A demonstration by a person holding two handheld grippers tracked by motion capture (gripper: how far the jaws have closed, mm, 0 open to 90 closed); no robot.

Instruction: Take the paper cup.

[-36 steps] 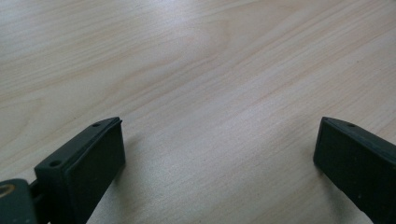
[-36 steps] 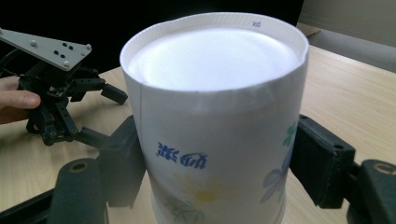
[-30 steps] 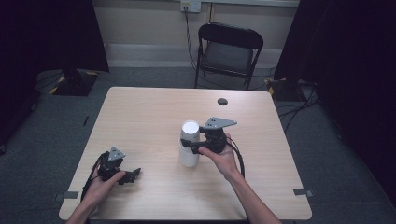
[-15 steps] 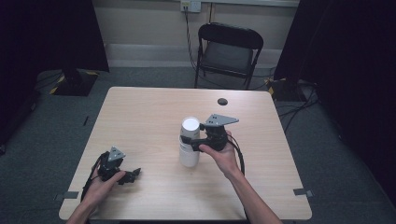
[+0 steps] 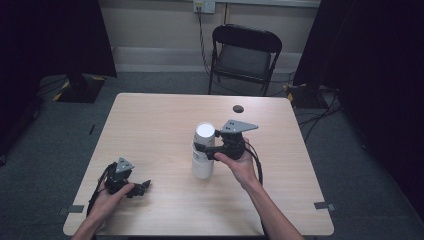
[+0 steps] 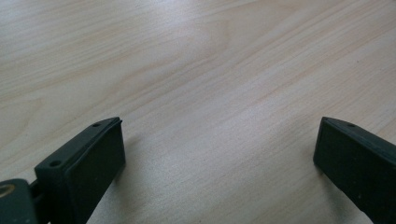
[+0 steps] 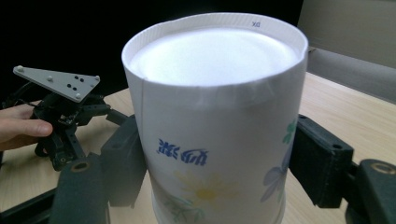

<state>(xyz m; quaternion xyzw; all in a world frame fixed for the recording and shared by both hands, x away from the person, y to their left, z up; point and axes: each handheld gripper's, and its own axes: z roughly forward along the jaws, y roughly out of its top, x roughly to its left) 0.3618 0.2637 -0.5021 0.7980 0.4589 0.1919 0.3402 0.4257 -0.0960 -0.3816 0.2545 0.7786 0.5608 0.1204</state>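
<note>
Near the worktop's front left corner, the left hand-held gripper rests low with its jaws spread wide over bare wood, grasping nothing. Toward the middle, the right hand-held gripper clasps the upside-down stack of white paper cups with a flower print by its top cup. Squeezing harder could crumple the thin wall; lifting could separate the stack or tip it. A small dark round object lies near the far edge.

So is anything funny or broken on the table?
Yes: the paper cup in the right gripper is upside down, its base on top and its flower print inverted. The side looks slightly creased near the top. Nothing spilled.
</note>
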